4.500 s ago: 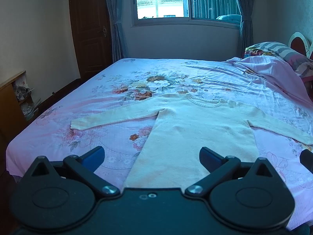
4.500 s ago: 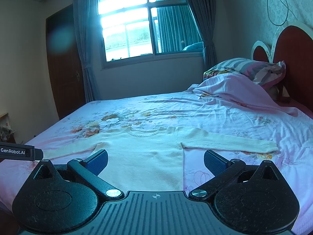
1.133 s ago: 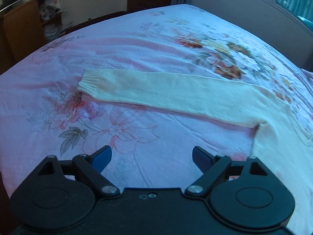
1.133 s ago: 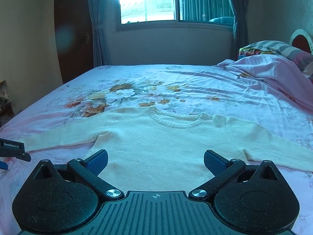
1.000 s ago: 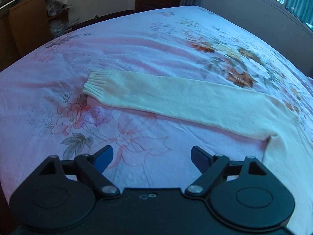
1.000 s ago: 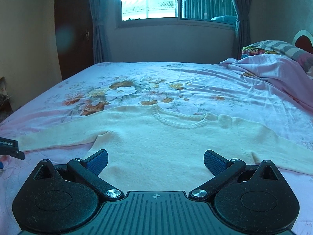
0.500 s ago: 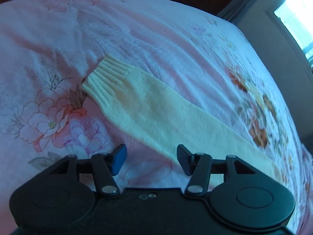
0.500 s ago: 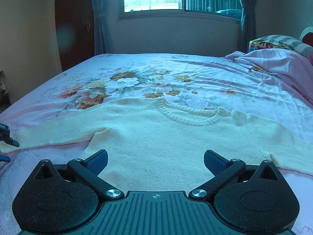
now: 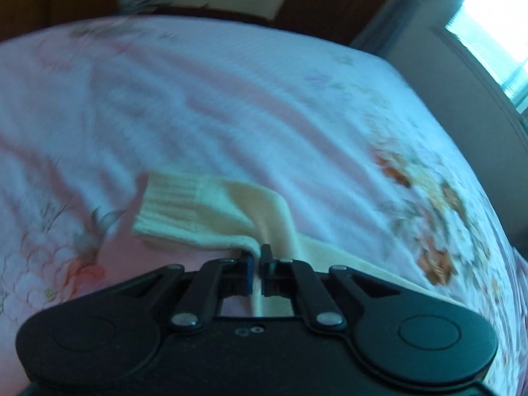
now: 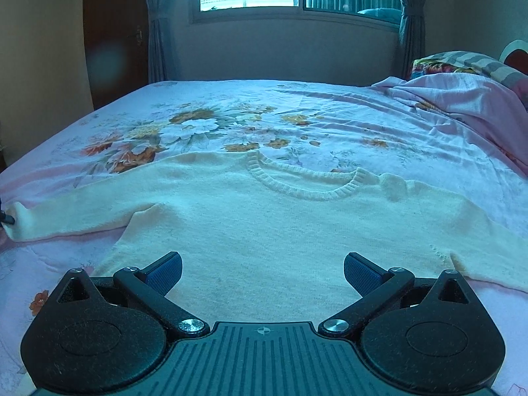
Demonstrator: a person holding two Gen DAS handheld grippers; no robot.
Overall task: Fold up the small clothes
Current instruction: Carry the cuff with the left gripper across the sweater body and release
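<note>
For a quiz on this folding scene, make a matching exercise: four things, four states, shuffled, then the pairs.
Things:
1. left tongs
2. right tongs
3. sweater
4. pink blanket

States:
A. spread flat on the bed
B. open, holding nothing
C. bunched beside the pillow
D. shut on the sleeve by its cuff

Pairs: 1-D, 2-B, 3-A, 4-C

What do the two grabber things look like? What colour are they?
Both are black plastic. The right gripper has two round lobes, thin link bars with silver rivets, a ribbed middle plate with a small crosshair mark, and fingers faced with bumpy blue pads. The left gripper looks alike, with a smooth middle plate.
</note>
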